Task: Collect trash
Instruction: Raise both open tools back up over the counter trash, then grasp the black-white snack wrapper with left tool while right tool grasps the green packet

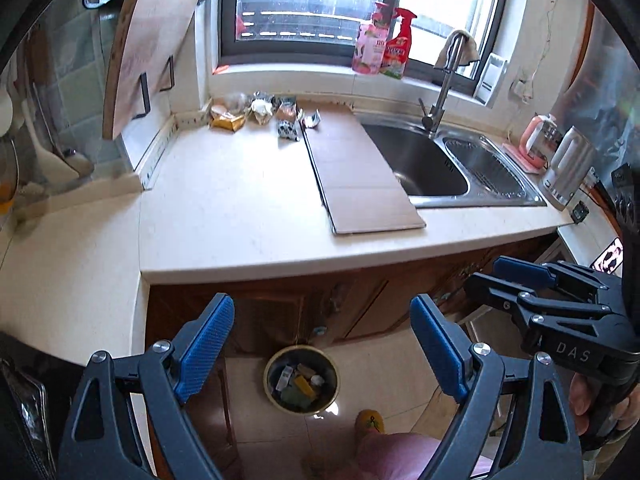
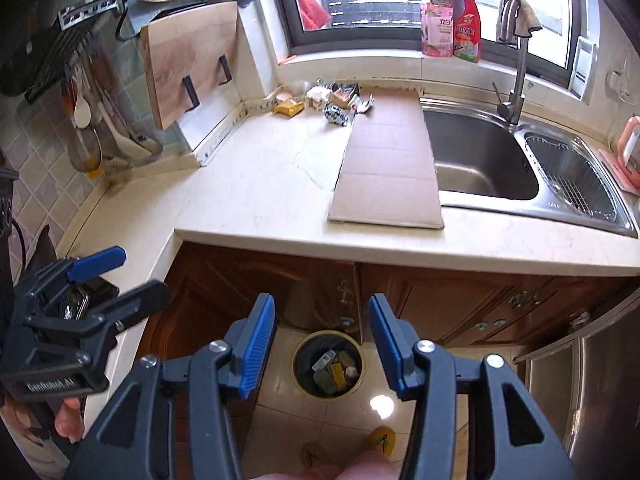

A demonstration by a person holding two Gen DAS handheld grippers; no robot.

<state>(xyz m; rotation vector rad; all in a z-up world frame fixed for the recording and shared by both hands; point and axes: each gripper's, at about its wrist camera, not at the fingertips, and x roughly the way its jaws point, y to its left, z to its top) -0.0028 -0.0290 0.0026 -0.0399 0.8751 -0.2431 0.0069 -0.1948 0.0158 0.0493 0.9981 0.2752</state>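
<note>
A heap of crumpled wrappers (image 1: 260, 114) (image 2: 320, 100) lies at the back of the pale counter, by the window wall. On the floor below stands a round bin (image 1: 301, 378) (image 2: 328, 364) holding several bits of trash. My left gripper (image 1: 322, 312) hangs open above the bin with nothing between its blue pads. My right gripper (image 2: 322, 312) is open too, also empty, over the same bin. Each gripper shows in the other's view: the right one (image 1: 520, 276) at the right edge, the left one (image 2: 120, 272) at the left edge.
A flat cardboard sheet (image 1: 356, 172) (image 2: 388, 172) lies on the counter beside the steel sink (image 1: 424, 160) (image 2: 480, 160). A cutting board (image 1: 148, 52) leans on the left wall. Bottles (image 1: 384, 44) stand on the sill, kettles (image 1: 560, 160) at the right. Wooden cabinet doors (image 2: 440, 300) and slippered feet are below.
</note>
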